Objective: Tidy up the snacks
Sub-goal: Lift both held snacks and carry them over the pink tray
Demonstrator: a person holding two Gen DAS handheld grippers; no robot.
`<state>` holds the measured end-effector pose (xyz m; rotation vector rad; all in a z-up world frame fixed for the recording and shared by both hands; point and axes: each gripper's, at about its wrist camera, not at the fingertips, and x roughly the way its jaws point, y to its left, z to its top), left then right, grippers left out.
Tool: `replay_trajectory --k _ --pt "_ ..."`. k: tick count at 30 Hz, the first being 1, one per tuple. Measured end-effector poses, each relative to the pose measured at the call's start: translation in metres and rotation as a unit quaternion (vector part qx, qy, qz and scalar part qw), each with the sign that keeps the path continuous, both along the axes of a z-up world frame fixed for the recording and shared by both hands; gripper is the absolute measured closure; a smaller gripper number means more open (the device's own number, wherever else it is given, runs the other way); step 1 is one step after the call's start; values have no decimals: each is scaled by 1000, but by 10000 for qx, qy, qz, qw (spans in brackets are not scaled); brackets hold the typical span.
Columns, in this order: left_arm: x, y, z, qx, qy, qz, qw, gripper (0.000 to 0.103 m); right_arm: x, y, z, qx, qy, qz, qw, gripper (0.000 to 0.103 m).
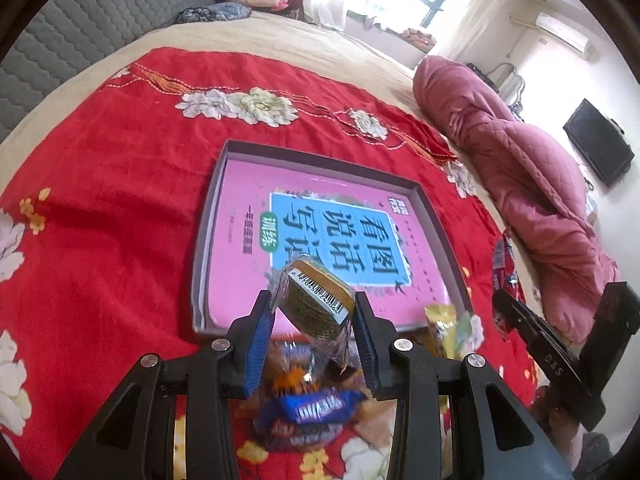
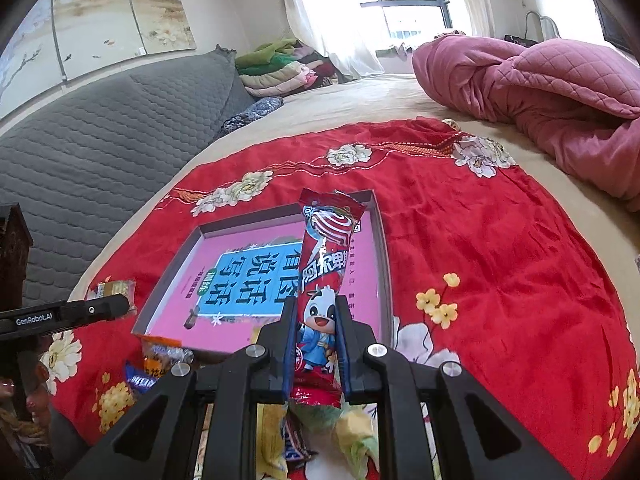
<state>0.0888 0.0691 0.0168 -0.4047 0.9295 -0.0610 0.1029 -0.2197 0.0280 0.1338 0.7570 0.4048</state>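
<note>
My left gripper (image 1: 314, 312) is shut on a small gold-green wrapped snack (image 1: 316, 300) with a barcode label, held above the near edge of a shallow grey box (image 1: 212, 200) lined with a pink book (image 1: 248, 248). My right gripper (image 2: 316, 344) is shut on a long red snack stick (image 2: 326, 256) with a cartoon cow, which stands upright over the box (image 2: 382, 240). Loose snacks lie on the red cloth below: a blue wrapper (image 1: 316, 406), an orange one (image 2: 162, 350) and a yellow-green pack (image 1: 444, 328). The left gripper's tip (image 2: 100, 310) shows in the right wrist view with its snack (image 2: 116, 288).
A red flowered cloth (image 1: 100, 240) covers the beige bed (image 2: 360, 96). A pink quilt (image 2: 540, 88) lies bunched at the right. A grey padded headboard (image 2: 100, 144) and folded clothes (image 2: 276, 68) sit at the back. The right gripper's body (image 1: 560, 344) is beside the box.
</note>
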Motion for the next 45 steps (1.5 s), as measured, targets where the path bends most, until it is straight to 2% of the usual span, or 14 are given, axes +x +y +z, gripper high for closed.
replay_trajectory --k 8,11,20,33,45 --pt "27 10 -19 22 141 128 9998 63 21 7 -12 -69 209 -53 9997 86" --pt "35 11 -25 213 191 161 9995 62 27 12 -18 -101 306 -64 9995 86" --pt "61 8 -33 186 302 -23 9994 63 46 21 -30 -207 639 -239 9975 86" --pt "67 15 -48 102 370 -183 9991 62 59 36 -41 -713 832 -417 9931 86" --pt "68 13 -54 114 560 -397 9976 62 65 38 -52 -884 1054 -575 9888 86"
